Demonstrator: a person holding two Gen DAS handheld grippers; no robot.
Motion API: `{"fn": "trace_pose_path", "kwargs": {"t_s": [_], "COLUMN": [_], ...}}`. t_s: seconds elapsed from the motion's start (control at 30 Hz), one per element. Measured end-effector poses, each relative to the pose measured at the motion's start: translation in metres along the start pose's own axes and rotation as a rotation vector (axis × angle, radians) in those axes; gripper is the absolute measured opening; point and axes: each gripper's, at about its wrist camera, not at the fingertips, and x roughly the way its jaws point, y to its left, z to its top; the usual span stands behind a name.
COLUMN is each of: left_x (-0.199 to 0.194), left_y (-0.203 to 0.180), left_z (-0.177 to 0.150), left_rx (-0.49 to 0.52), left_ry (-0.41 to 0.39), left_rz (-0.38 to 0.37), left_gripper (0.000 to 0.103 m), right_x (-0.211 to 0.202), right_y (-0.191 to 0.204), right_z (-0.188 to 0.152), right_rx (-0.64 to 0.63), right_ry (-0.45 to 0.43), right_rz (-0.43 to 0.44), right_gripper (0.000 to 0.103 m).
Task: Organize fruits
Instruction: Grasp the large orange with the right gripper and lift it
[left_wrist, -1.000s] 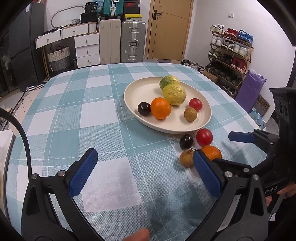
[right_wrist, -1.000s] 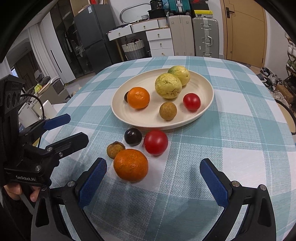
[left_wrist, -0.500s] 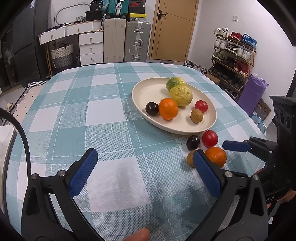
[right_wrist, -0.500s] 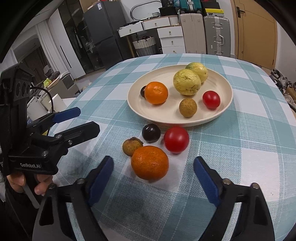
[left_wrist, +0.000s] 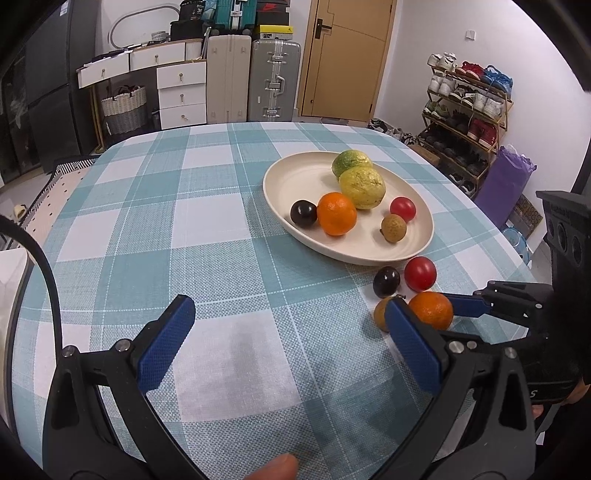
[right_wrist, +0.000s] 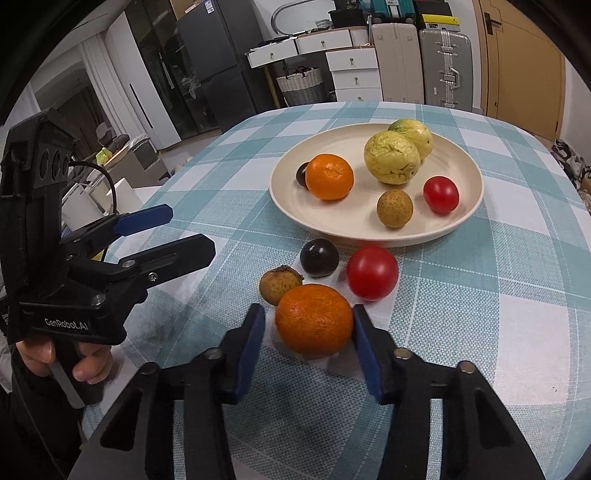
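A cream plate (right_wrist: 469, 218) (left_wrist: 280, 181) holds an orange, two yellow-green fruits, a red tomato, a brown longan and a dark plum. In front of it on the checked cloth lie an orange (right_wrist: 314, 319) (left_wrist: 431, 309), a red tomato (right_wrist: 372, 272), a dark plum (right_wrist: 319, 257) and a brown longan (right_wrist: 279, 284). My right gripper (right_wrist: 308, 345) has its blue pads on either side of the loose orange, right pad touching, a small gap at the left pad. My left gripper (left_wrist: 290, 343) is open and empty over bare cloth, left of the loose fruits.
The round table (left_wrist: 147, 236) has a teal checked cloth. Its edge drops off at the near left in the right wrist view. Beyond the table stand suitcases (left_wrist: 275, 79), drawers and a shoe rack (left_wrist: 465, 110).
My right gripper moved forward and narrowed its jaws around the loose orange. My left gripper drew back and turned left, staying open.
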Motion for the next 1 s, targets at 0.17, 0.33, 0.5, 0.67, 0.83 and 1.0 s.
{"fn": "trace_pose_path", "kwargs": {"t_s": [0.17, 0.33, 0.5, 0.67, 0.83, 1.0], "left_x": [0.001, 0.003, 0.008, 0.016, 0.022, 0.031], "left_y": [-0.001, -0.007, -0.012, -0.022, -0.035, -0.05], "left_z": [-0.001, -0.002, -0.003, -0.004, -0.006, -0.007], "left_rx": [0.002, 0.012, 0.023, 0.037, 0.078, 0.128], "left_ry": [0.002, 0.011, 0.027, 0.052, 0.065, 0.099], "left_rz": [-0.002, -0.005, -0.015, -0.035, -0.067, -0.1], "left_gripper": [0.102, 0.103, 0.102, 0.102, 0.1, 0.079], "right_x": [-0.001, -0.006, -0.02, -0.034, -0.041, -0.042], "right_y": [0.0, -0.003, -0.012, -0.028, -0.039, -0.042], "right_z": [-0.001, -0.003, -0.003, -0.002, -0.003, -0.003], "right_rx": [-0.009, 0.004, 0.028, 0.078, 0.112, 0.12], "right_ry": [-0.005, -0.02, -0.062, -0.107, -0.13, -0.137], "right_rz": [-0.004, 0.015, 0.006, -0.012, -0.014, -0.017], "right_gripper": [0.04, 0.04, 0.04, 0.04, 0.04, 0.04]}}
